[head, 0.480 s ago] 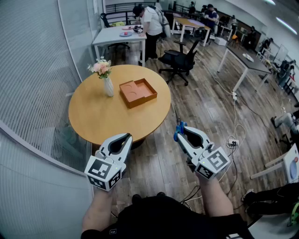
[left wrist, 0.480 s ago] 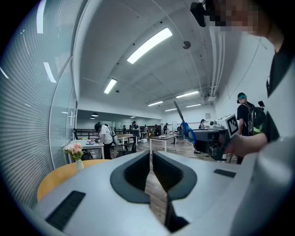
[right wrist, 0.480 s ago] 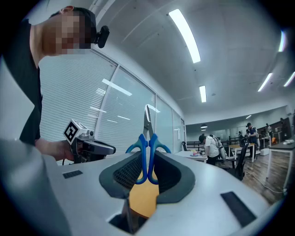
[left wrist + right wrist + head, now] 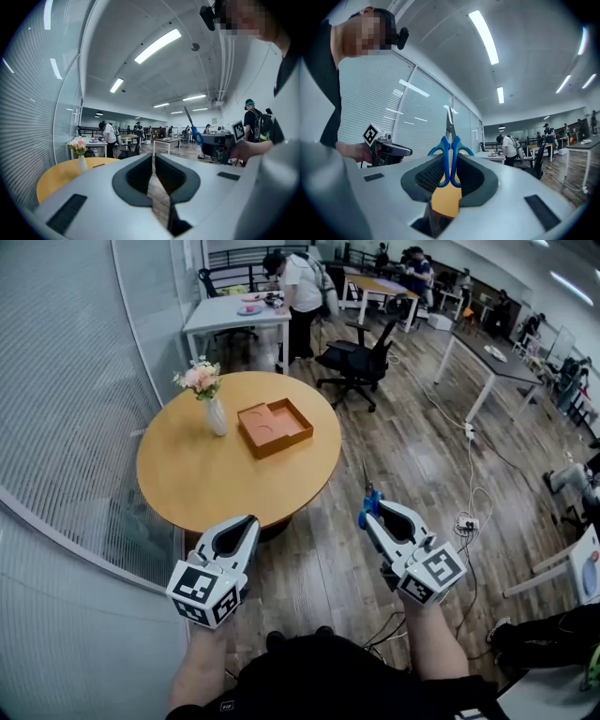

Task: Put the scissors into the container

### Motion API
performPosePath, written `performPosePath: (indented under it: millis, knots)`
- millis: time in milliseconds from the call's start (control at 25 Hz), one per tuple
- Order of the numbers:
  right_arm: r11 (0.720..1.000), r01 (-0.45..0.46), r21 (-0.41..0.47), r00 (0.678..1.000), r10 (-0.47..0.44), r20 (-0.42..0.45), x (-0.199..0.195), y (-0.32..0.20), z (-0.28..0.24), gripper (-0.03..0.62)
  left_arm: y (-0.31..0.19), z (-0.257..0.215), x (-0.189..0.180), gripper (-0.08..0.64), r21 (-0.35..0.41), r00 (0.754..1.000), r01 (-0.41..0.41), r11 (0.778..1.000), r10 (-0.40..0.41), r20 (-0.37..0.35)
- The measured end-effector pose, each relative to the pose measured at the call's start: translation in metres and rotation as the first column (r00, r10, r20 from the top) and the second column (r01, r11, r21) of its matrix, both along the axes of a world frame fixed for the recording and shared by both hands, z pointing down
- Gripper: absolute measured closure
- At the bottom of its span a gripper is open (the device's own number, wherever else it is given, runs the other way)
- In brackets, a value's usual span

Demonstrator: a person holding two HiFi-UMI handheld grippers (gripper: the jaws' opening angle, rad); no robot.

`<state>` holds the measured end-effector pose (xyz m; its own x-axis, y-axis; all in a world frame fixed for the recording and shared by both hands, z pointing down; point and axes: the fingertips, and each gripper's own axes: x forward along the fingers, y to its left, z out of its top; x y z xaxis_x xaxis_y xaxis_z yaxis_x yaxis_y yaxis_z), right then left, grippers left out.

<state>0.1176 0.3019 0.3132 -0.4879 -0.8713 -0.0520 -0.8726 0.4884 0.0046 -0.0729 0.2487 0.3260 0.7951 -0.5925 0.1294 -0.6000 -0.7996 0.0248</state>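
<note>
The blue-handled scissors (image 4: pixel 368 498) stand blades-up in my right gripper (image 4: pixel 372 510), which is shut on their handles over the wood floor, off the table's near right edge. In the right gripper view the scissors (image 4: pixel 450 157) fill the gap between the jaws of the right gripper (image 4: pixel 450 164). The container, an orange tray (image 4: pixel 275 426), lies on the round wooden table (image 4: pixel 216 474), far ahead of both grippers. My left gripper (image 4: pixel 236 532) is shut and empty at the table's near edge; in its own view the left gripper (image 4: pixel 153 161) has its jaws almost touching.
A white vase of pink flowers (image 4: pixel 210 395) stands left of the tray. A glass wall with blinds (image 4: pixel 66 409) runs along the left. A black office chair (image 4: pixel 361 362) and desks with people stand beyond the table. Cables (image 4: pixel 464 521) lie on the floor at right.
Both grippers have drifted slightly lower in the head view, the right one also a little to the right, still holding the scissors.
</note>
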Motion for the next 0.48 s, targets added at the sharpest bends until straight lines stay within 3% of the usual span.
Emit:
performPosePath:
  millis: [280, 480]
  knots:
    - [1.0, -0.014, -0.021, 0.999, 0.014, 0.032, 0.032, 0.018, 0.011, 0.494, 0.001, 0.013, 0.0, 0.531, -0.031, 0.999, 0.031, 0.999, -0.032, -0.013]
    - [0.999, -0.034, -0.026, 0.998, 0.035, 0.048, 0.05, 0.027, 0.017, 0.494, 0.004, 0.016, 0.02, 0.531, -0.031, 1.0, 0.013, 0.999, -0.014, -0.011]
